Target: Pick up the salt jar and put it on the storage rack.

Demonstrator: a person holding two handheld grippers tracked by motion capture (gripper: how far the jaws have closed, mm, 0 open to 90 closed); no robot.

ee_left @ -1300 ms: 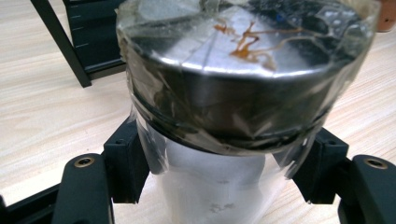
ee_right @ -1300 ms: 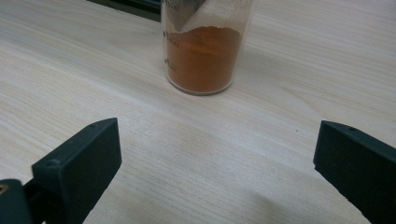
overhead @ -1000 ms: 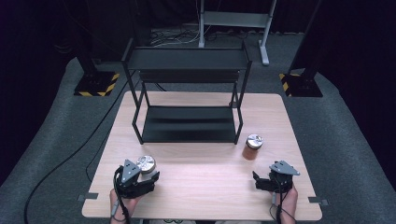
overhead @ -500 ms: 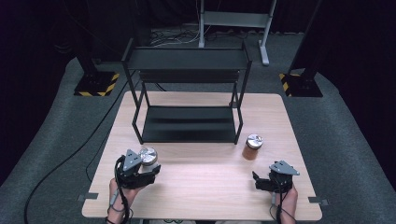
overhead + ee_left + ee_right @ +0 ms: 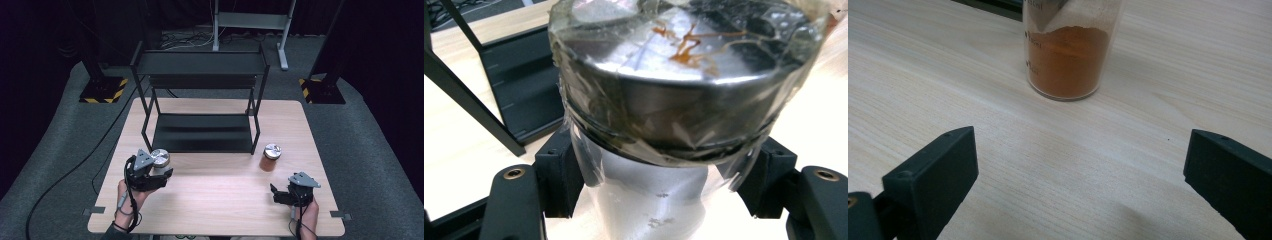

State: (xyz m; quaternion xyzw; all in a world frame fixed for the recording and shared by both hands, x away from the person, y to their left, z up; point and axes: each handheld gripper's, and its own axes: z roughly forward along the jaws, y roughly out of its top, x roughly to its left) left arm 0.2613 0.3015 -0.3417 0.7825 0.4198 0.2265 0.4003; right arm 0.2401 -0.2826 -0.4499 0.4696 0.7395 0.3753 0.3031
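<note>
My left gripper is shut on a clear jar with a silver lid, held just above the table's front left. In the left gripper view the jar is wrapped in film, with a black jaw pressed on each side of its pale body, and my left gripper sits below the lid. A second jar, holding orange powder under a silver lid, stands on the table at the right. My right gripper rests open near the front right edge. The orange jar stands ahead of my right gripper, apart from its jaws.
A black two-level metal rack stands at the middle and back of the wooden table. Its lower shelf lies close beyond the held jar. Dark carpet surrounds the table, with a cable on the left floor.
My left gripper has risen with the silver-lidded jar and carried it toward the rack's front left corner. The right gripper and the orange jar have stayed put.
</note>
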